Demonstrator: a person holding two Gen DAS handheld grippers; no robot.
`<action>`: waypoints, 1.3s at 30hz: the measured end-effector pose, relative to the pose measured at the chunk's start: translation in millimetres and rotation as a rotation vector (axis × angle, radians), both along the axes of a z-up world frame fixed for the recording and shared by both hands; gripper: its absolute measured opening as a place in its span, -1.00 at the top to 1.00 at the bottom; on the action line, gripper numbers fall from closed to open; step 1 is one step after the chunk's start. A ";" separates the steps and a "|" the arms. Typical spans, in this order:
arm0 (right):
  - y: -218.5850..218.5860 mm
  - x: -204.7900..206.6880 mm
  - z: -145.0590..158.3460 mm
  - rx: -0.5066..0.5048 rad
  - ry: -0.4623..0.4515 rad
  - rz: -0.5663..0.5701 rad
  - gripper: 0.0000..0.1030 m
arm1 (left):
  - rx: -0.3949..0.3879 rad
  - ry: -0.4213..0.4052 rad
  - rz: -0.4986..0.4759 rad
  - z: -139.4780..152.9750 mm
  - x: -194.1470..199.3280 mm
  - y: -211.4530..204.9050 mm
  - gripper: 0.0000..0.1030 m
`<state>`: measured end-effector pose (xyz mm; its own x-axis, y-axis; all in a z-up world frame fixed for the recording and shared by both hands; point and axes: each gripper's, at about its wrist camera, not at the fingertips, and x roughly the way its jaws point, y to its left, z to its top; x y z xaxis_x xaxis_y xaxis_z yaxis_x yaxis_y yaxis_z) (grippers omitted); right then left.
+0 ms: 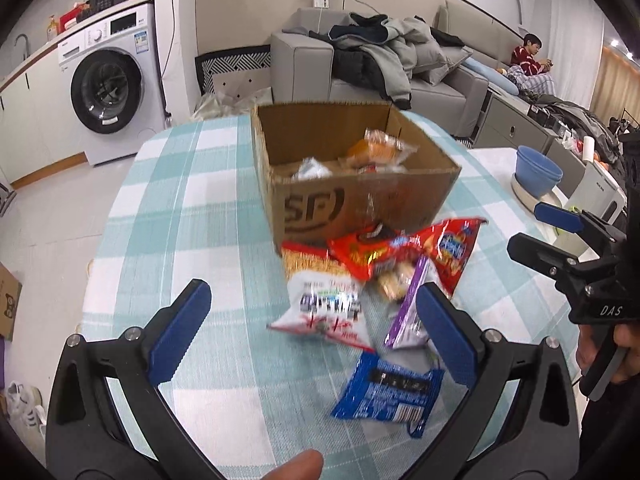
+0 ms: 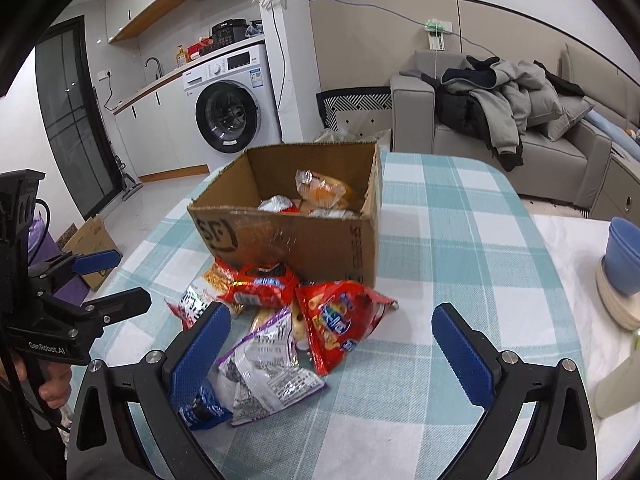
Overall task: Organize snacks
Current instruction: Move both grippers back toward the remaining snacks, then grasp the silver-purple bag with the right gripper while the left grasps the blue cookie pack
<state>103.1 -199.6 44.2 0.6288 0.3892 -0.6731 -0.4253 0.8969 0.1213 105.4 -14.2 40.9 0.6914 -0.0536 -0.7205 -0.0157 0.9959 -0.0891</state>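
Observation:
A brown cardboard box stands on the checked tablecloth and holds a few snack packs, one orange. In front of it lies a pile of snacks: two red bags, a white bag, a purple-and-silver bag and a blue pack. My left gripper is open and empty above the white bag. My right gripper is open and empty above the pile; it also shows in the left wrist view.
The table carries a blue bowl on white plates at the right. A washing machine stands at the back left and a grey sofa with coats behind the table.

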 end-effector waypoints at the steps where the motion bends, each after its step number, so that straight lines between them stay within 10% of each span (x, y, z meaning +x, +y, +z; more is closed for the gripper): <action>1: 1.6 -1.4 -3.7 -0.001 0.004 0.007 -0.99 | -0.001 0.008 -0.001 -4.6 -1.1 -0.6 -0.98; 17: 34.7 -6.3 -47.2 -0.040 0.065 0.124 -0.98 | -0.002 0.074 -0.015 -49.9 -11.7 4.3 -0.98; 27: 49.7 -9.8 -68.0 -0.048 0.111 0.213 -0.51 | -0.006 0.099 -0.026 -62.6 -12.3 6.5 -0.98; 39: 57.7 -0.9 -87.9 -0.061 0.149 0.232 -0.45 | 0.000 0.118 -0.068 -69.4 -12.8 0.1 -0.98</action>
